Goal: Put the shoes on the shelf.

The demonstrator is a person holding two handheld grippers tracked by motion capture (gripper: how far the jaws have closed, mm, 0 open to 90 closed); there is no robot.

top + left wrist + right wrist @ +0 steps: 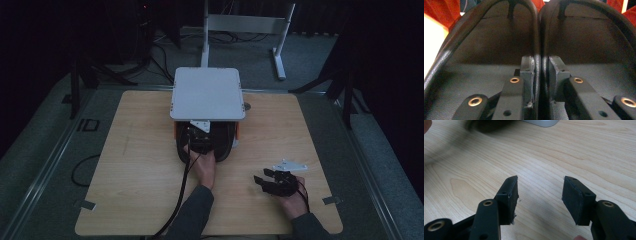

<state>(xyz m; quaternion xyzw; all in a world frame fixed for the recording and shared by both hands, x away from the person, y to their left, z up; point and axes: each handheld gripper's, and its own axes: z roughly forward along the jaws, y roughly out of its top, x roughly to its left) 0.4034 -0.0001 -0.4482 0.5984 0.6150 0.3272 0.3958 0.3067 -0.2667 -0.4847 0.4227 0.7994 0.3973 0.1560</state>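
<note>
Black bag walls (539, 37) sit clamped in the left hand-held gripper (541, 75).

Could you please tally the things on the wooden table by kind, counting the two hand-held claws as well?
Claws: 2, the left claw and the right claw
Black container with orange parts: 1
Grey-white flat panel over it: 1
Total: 4
</note>
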